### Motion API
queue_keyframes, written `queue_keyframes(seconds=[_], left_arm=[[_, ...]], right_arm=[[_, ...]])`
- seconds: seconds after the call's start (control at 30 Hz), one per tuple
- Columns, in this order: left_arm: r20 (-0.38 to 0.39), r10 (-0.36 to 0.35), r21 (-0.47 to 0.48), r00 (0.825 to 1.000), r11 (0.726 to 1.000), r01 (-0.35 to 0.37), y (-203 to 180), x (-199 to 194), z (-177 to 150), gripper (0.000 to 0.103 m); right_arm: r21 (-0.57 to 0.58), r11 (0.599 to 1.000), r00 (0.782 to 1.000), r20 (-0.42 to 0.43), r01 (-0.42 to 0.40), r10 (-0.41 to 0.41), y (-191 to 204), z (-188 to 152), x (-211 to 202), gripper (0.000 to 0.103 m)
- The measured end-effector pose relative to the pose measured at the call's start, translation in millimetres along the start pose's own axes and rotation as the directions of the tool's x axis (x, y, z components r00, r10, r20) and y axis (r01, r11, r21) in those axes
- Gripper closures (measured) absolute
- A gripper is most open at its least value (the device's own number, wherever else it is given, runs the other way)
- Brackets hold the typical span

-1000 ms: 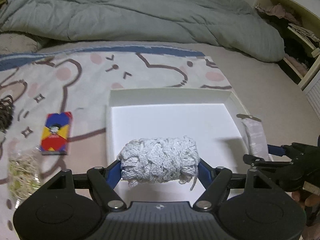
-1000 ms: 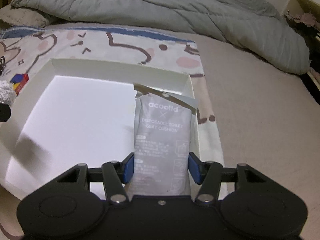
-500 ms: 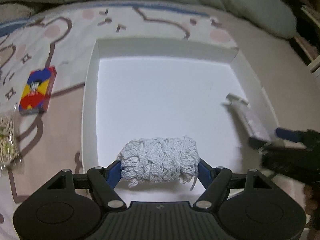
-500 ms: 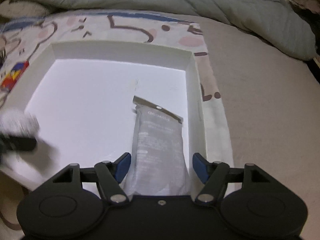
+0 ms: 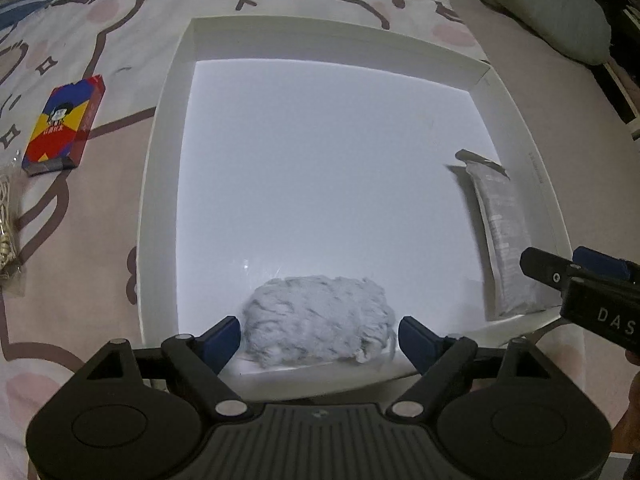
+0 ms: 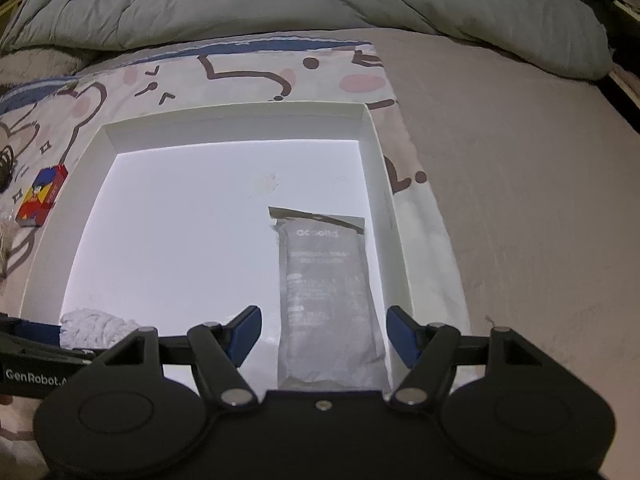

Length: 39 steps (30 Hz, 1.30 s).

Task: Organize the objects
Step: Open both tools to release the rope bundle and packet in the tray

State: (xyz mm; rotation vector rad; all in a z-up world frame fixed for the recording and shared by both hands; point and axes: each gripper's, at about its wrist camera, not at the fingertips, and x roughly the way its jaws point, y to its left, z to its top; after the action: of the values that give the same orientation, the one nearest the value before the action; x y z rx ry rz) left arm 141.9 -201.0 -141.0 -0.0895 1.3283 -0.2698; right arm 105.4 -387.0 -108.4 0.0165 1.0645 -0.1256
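yarn ball [image 5: 318,318]: white and fuzzy, lying in the box near its front wall
packet [image 6: 330,300]: grey, flat, lying beside the right wall
box [image 5: 160,184]: white, shallow, open

Dim room light in both views; the white tray [image 5: 160,184] floor glares at centre frame (nearly blown out). Fisheye bending curves the edges, corners darken, and fine print blurs.

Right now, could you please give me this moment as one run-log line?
left tongs: opening, yarn bundle between | right tongs: open, packet released | both in white box
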Motion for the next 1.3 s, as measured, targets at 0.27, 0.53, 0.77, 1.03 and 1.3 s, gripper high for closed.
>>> queue_keyframes(seconds=[0.27,0.53,0.77,1.03,1.3], left_arm=[[-0.022,-0.015,-0.01,1.0,1.0,0.015,2,-1,1,0.008],[0.017,-0.012,0.031,1.0,0.999,0.012,2,-12,-2,0.005],[0.121,0.005,0.099,0.993,0.995,-0.017,-3,-36,-3,0.005],[0.196,0.02,0.151,0.98,0.987,-0.05,-2,-62,-7,0.005],[0.294,0.048,0.184,0.955,0.977,-0.106,5,-85,-12,0.0]], right_arm=[[0.041,0.999,1.0,-0.023,0.013,-0.012,-8,-5,-3,0.033],[0.068,0.998,1.0,-0.009,0.009,-0.008,-10,-6,-11,0.032],[0.076,0.997,0.999,0.044,-0.004,0.001,-7,-8,-30,0.027],[0.086,0.996,0.99,0.138,-0.027,0.015,-5,-10,-57,0.016],[0.104,0.994,0.984,0.18,-0.018,-0.001,-5,-16,-74,0.003]])
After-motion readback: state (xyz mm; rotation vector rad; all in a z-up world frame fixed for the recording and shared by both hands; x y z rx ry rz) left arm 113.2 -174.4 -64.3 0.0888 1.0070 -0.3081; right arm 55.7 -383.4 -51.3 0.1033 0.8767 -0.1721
